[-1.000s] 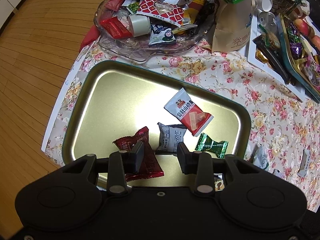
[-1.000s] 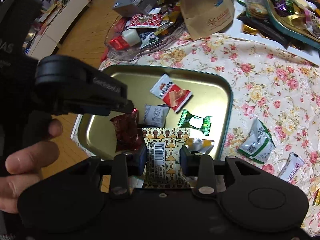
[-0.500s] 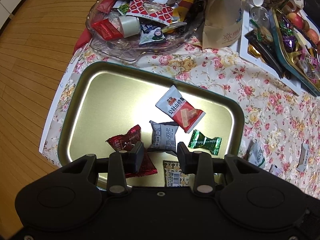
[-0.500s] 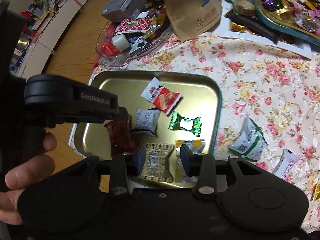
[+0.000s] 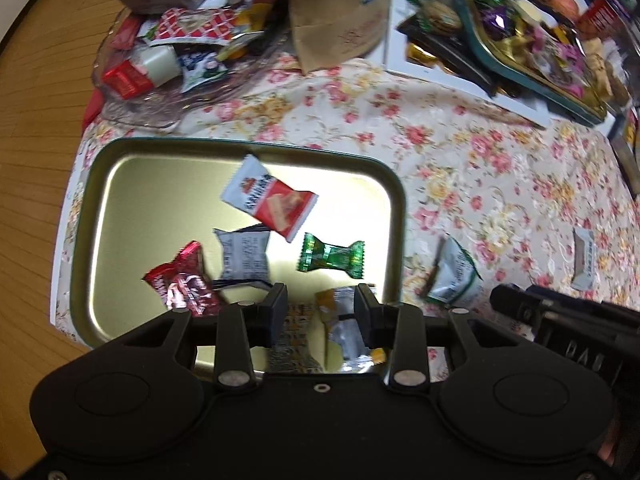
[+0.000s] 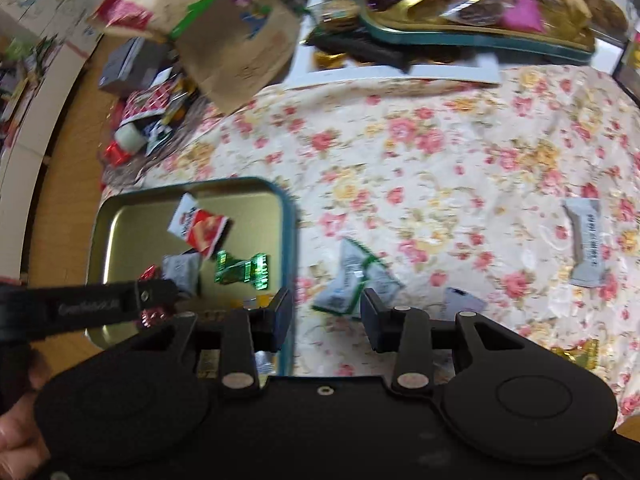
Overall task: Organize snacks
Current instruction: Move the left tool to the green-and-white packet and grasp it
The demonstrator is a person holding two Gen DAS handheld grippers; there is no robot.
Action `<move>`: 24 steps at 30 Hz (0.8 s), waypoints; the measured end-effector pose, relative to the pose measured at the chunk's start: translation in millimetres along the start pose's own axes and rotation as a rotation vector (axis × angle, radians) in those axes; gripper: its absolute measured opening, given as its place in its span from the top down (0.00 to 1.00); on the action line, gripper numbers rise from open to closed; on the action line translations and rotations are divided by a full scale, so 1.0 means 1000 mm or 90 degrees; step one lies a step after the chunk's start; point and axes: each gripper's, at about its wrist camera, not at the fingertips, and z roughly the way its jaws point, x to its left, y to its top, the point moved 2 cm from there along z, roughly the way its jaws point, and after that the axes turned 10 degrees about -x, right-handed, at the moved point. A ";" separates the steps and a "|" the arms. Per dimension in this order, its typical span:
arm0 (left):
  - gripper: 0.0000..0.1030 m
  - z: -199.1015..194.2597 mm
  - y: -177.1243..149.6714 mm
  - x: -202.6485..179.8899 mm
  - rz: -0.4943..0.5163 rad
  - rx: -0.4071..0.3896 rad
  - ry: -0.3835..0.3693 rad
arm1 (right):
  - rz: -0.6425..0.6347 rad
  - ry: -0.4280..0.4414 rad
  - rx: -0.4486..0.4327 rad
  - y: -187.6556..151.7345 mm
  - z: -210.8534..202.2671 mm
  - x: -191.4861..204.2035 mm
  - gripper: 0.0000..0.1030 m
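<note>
A gold tin tray (image 5: 132, 200) with a teal rim lies on the flowered cloth and holds several wrapped snacks: a white-and-red packet (image 5: 272, 202), a grey packet (image 5: 244, 256), a dark red candy (image 5: 182, 284), a green candy (image 5: 332, 256), a patterned yellow packet (image 5: 294, 336) and a silver-orange one (image 5: 344, 320). My left gripper (image 5: 321, 312) is open and empty above the tray's near edge. My right gripper (image 6: 326, 312) is open and empty over the cloth right of the tray (image 6: 290, 240), just before a white-green packet (image 6: 356, 280). A grey packet (image 6: 586, 240) lies farther right.
A glass dish (image 5: 132, 112) piled with snacks sits behind the tray. A brown paper bag (image 5: 340, 20), a white board (image 5: 460, 80) and a second teal tray (image 5: 528, 68) of sweets stand at the back. A small gold wrapper (image 6: 576, 354) lies near right. Wooden floor lies left.
My right gripper let go of the patterned packet in the tray and swung right over the cloth toward the white-green packet. My left gripper drew back and turned right.
</note>
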 end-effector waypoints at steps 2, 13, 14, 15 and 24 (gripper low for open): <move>0.56 0.000 -0.001 -0.011 0.015 0.002 -0.004 | 0.020 -0.011 -0.004 0.003 -0.003 -0.017 0.60; 0.56 0.013 -0.008 -0.078 0.097 0.025 -0.024 | 0.117 -0.066 -0.018 0.005 -0.029 -0.104 0.60; 0.56 0.015 -0.009 -0.083 0.103 0.027 -0.024 | 0.123 -0.070 -0.018 0.004 -0.032 -0.112 0.60; 0.56 0.017 -0.009 -0.088 0.107 0.029 -0.023 | 0.131 -0.073 -0.019 0.003 -0.035 -0.118 0.60; 0.56 0.034 -0.003 -0.115 0.102 0.033 -0.029 | 0.175 -0.067 -0.018 -0.005 -0.052 -0.157 0.60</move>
